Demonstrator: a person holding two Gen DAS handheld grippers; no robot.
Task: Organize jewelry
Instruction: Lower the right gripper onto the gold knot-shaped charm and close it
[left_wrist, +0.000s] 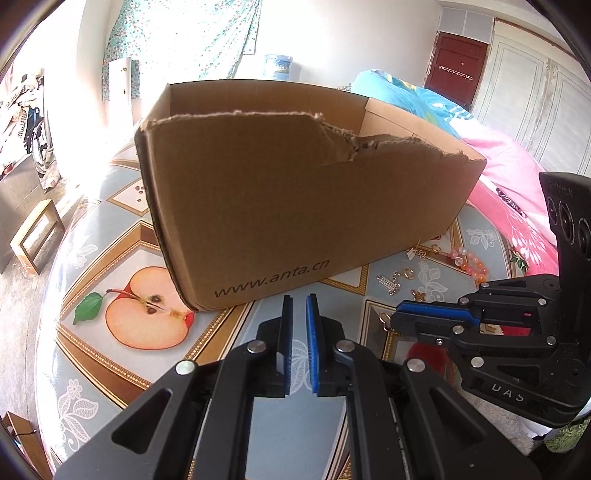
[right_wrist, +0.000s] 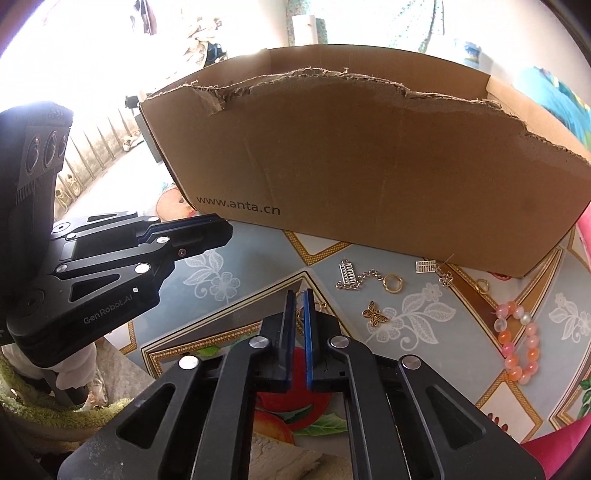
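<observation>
Box: a brown cardboard box (left_wrist: 295, 192) with a torn top edge stands on the table cloth (left_wrist: 92, 369). Web address letters are printed low on its front wall.

Left claw: the left gripper (left_wrist: 299, 306) hangs in front of the box, near the printed corner. Its two blue pads are almost together, and there is nothing between them.

Right claw: the right gripper (right_wrist: 299, 306) is also in front of the box, further along the front wall from the printed letters. Its pads are clamped on a small gold piece (left_wrist: 385, 319), which pokes out at the tip.

Bead bracelet: a ring of pink and orange beads (right_wrist: 517, 343) lies flat on the cloth, in front of the box's far front corner.

Butterfly charm: a little gold butterfly (right_wrist: 375, 314) lies in front of the box, closer to the claws than the chain.

Chain: a silver chain with a gold ring (right_wrist: 354, 278) lies just in front of the box wall.

Silver tag: a small silver tag with a flower (right_wrist: 437, 271) lies right by the bottom edge of the box.

Gold clasp: a tiny gold clasp (right_wrist: 482, 285) lies near the box's far front corner.

Apple picture: a cut apple (left_wrist: 147, 310) is printed on the cloth beside the box's printed corner.
</observation>
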